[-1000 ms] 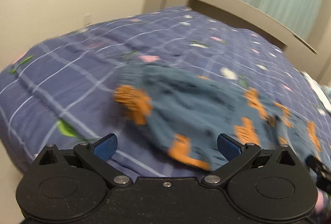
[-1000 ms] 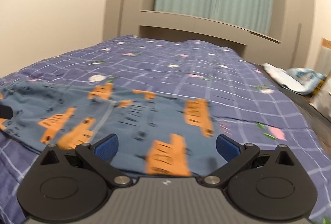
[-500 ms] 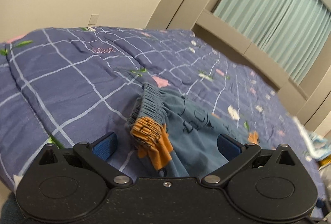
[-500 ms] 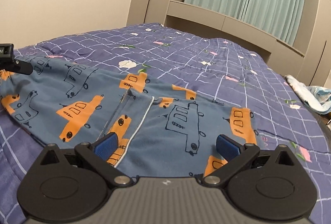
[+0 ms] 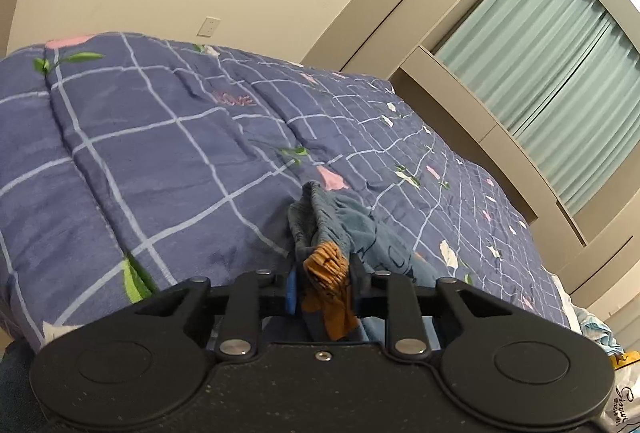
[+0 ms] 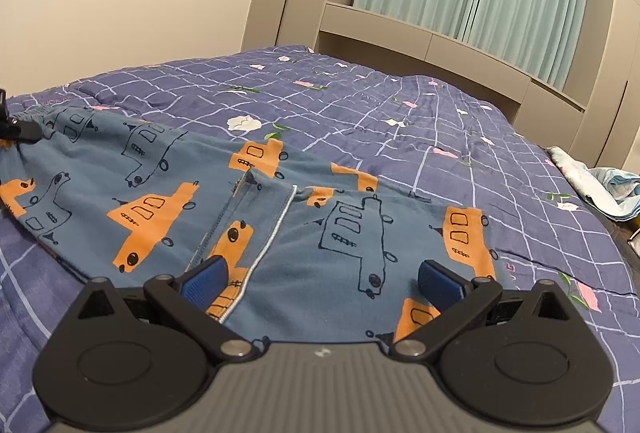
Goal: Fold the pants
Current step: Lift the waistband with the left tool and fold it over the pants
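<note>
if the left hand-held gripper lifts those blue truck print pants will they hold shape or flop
Probably flop: the blue cotton pants with orange trucks already bunch where the left hand-held gripper, jaws just closing, pinches the waistband. Likely light; they lie thin on the purple checked quilt.

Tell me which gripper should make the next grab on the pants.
The right gripper, probably. Its jaws stand open over the flat leg fabric of the pants. The left gripper has just closed its jaws on the bunched waistband, so it is already occupied.
</note>
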`<action>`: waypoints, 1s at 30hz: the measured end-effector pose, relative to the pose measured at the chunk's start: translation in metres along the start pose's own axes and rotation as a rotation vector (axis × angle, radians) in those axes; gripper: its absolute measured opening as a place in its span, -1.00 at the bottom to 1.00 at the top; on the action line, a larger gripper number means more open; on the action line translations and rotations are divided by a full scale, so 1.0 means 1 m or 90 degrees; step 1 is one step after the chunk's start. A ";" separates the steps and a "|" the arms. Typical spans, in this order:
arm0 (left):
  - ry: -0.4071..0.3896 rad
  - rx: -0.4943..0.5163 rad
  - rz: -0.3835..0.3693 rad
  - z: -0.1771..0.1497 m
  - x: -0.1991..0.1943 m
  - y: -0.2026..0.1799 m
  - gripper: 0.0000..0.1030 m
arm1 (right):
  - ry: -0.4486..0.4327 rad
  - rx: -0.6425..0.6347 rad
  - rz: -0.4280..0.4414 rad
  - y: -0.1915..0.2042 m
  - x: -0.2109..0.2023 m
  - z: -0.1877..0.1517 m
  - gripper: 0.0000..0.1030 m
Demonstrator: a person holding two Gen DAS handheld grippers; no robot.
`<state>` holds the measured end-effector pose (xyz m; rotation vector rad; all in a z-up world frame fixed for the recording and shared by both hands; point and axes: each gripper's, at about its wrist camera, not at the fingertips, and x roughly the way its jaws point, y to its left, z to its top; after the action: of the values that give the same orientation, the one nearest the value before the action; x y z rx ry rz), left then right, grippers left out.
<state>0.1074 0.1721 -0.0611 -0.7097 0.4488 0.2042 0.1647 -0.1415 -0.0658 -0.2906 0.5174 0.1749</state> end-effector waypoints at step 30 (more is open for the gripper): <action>0.066 0.486 -0.310 -0.096 -0.026 -0.277 -0.62 | -0.026 0.126 -0.136 -0.136 -0.055 -0.035 1.00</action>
<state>0.1439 -0.0985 0.0479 -0.0611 0.3991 -0.4504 0.1333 -0.2859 -0.0361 -0.1465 0.4559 -0.0772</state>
